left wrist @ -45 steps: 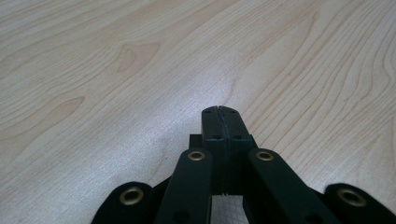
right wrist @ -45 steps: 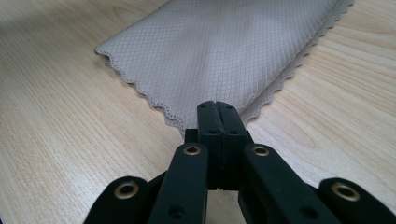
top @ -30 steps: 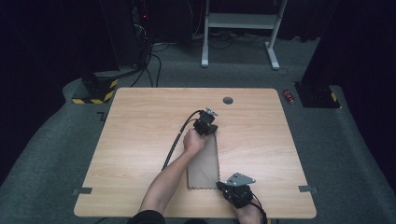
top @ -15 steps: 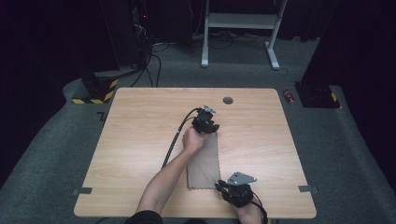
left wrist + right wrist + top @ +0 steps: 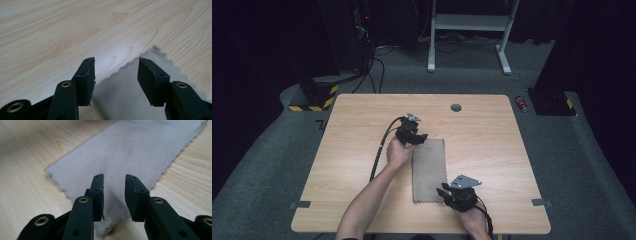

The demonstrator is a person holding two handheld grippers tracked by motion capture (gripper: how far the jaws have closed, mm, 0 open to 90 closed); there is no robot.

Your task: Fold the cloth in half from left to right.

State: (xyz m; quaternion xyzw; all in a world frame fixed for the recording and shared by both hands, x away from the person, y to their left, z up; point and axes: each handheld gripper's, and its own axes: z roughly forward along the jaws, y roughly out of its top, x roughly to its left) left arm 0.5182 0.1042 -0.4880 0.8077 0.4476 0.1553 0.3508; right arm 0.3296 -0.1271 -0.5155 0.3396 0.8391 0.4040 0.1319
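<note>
High view change: left tongs (image 5: 418,138) had stayed at the far left corner of the grey cloth (image 5: 429,170) over the last second; little had moved
Left tongs: jaws wide, empty, straddling that corner
Right tongs (image 5: 446,192): narrow gap, empty, over the near edge
Meaning: probably a two-corner pinch pending
Counter (image 5: 347,150): bare; nothing blocked either approach

A grey-brown cloth (image 5: 429,170) lies flat on the light wooden table (image 5: 352,150), a long rectangle running from the near edge towards the middle. Its weave shows a fine diamond pattern and its edges are pinked in small zigzags. It sits unfolded, smooth, slightly right of the table's centre.
</note>
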